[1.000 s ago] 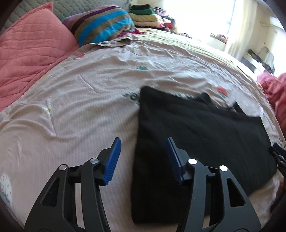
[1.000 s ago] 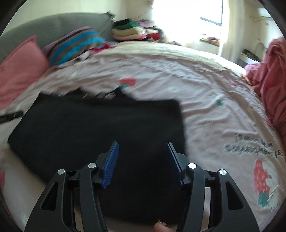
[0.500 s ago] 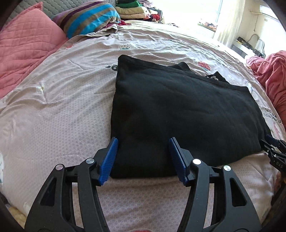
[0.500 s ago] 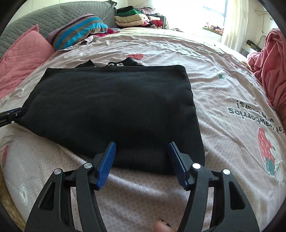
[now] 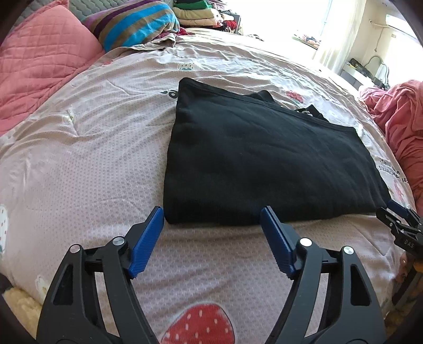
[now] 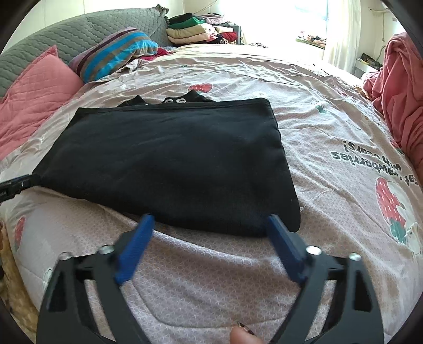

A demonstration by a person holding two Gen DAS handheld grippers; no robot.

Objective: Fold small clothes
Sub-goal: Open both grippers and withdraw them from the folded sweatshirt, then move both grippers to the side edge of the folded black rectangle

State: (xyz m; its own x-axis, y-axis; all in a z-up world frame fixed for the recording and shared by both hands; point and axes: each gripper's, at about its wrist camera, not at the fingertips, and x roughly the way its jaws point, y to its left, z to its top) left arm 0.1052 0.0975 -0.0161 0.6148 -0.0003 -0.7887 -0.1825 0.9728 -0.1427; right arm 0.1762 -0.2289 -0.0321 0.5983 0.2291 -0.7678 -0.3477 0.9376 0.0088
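We hold the left claw [image 5: 211, 219] at the bottom centre of the left wrist view, its blue fingers [image 5: 146, 239] spread wide and gripping nothing. The fingertips sit just short of the near edge of the black garment [image 5: 264, 158], which lies folded into a flat rectangle on the bed [image 5: 92, 164]. In this view the garment fills the middle and right of the frame, and a second layer with a neckband pokes out past its far edge.

At the right edge of the same frame we see the right claw [image 5: 399, 219] near the garment's near right corner; whether it touches the fabric we cannot tell.

From the right wrist view, the right claw [image 6: 210, 225] sits low in the centre, blurred, its jaws wide apart and empty, with the tips just at the garment's [image 6: 171, 164] near hem. A fingertip of ours shows at the bottom edge. The left claw [image 6: 15, 185] peeks in at the left edge, beside the garment's left corner.

The bed sheet is pinkish with strawberry prints [image 6: 388, 198] and lettering. In the upper left lie a pink quilted pillow [image 5: 39, 60] and a striped pillow [image 5: 134, 23]. A stack of folded clothes [image 6: 195, 29] sits at the top centre, and a pink blanket [image 6: 401, 87] is heaped at the right edge.
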